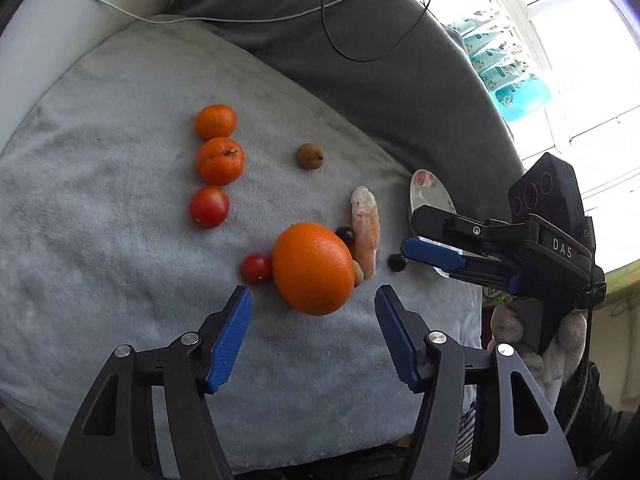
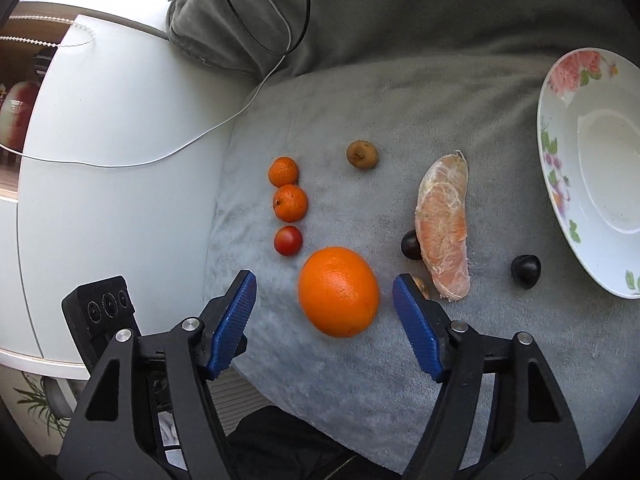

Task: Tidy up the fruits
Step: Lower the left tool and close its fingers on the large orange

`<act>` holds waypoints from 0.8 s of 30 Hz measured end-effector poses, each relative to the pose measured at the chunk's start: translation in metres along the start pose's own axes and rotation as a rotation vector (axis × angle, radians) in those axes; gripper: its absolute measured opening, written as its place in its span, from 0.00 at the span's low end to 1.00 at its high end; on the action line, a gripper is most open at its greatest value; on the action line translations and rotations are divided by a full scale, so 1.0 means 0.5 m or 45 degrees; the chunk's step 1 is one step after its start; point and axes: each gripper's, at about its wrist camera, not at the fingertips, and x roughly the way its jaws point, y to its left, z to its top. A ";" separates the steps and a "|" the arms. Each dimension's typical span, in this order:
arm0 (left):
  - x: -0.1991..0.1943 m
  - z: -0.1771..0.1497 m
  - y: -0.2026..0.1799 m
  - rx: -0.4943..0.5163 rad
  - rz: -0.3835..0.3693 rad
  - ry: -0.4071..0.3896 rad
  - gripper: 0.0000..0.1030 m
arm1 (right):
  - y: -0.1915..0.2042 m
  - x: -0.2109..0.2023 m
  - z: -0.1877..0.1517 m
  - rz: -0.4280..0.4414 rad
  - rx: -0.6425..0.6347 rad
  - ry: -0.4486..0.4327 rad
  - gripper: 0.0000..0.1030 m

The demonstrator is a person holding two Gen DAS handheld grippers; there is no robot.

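Observation:
A big orange [image 1: 311,268] [image 2: 338,292] lies on a pale grey blanket [image 1: 100,240] [image 2: 360,392]. Both grippers are open and empty, each with the orange just ahead of its blue fingers: left gripper [image 1: 313,304], right gripper [image 2: 325,292]. The right gripper also shows in the left wrist view [image 1: 416,236]. Two mandarins [image 1: 215,121] [image 1: 220,160] and a red tomato [image 1: 209,206] form a row at the left. A small tomato [image 1: 256,268], a peeled citrus segment [image 1: 366,230] [image 2: 443,227], a brown fruit [image 1: 309,156] [image 2: 362,154] and two dark plums [image 1: 397,262] [image 2: 525,271] lie around.
A white flowered plate [image 2: 560,184] [image 1: 424,196] stands at the right edge of the blanket. A dark grey cushion [image 1: 360,60] with black and white cables [image 1: 360,12] lies behind. A white surface [image 2: 120,120] is at the left.

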 end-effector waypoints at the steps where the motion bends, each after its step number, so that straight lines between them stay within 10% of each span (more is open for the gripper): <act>1: 0.007 -0.001 0.001 -0.010 -0.011 0.013 0.57 | -0.001 0.009 0.003 0.011 0.007 0.023 0.70; 24: 0.094 0.006 -0.004 -0.066 -0.047 0.157 0.54 | 0.019 0.118 0.040 -0.075 -0.108 0.229 0.62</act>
